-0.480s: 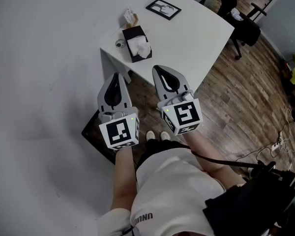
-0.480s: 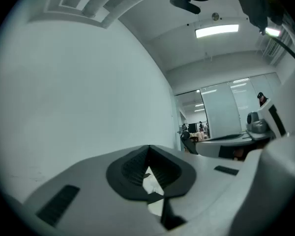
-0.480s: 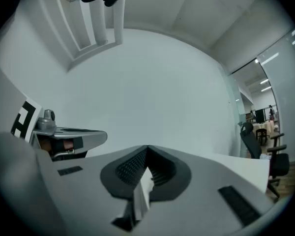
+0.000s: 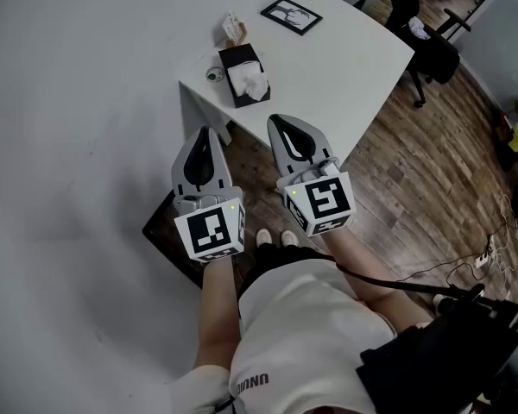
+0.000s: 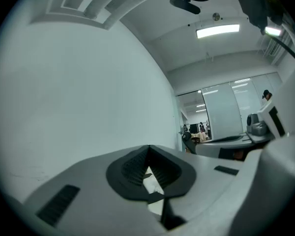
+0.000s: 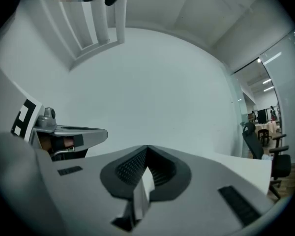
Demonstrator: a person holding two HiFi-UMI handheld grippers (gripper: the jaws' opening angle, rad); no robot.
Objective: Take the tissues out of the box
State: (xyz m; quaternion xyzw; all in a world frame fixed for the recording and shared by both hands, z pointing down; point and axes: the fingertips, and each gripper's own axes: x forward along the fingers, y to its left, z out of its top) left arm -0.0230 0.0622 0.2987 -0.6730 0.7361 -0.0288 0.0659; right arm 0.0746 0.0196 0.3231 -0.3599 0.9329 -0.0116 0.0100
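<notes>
A black tissue box [image 4: 239, 60] stands near the left corner of the white table [image 4: 337, 67], and a white tissue [image 4: 250, 81] sticks up out of its top. Both grippers hang in the air short of the table, above the wooden floor, pointing toward the box. My left gripper [image 4: 204, 132] is shut with nothing in it; in the left gripper view [image 5: 148, 149] its jaws meet at the tips. My right gripper [image 4: 277, 120] is to the right of it, also shut and empty, as the right gripper view [image 6: 147, 149] shows.
On the table lie a framed picture [image 4: 290, 15], a small card stand [image 4: 232, 28] and a small round object [image 4: 213, 75] beside the box. A white wall runs along the left. An office chair [image 4: 433, 48] stands past the table. A dark mat [image 4: 167, 229] lies on the floor.
The table and its things sit slightly higher and further right in the head view; both grippers stay where they were, still shut.
</notes>
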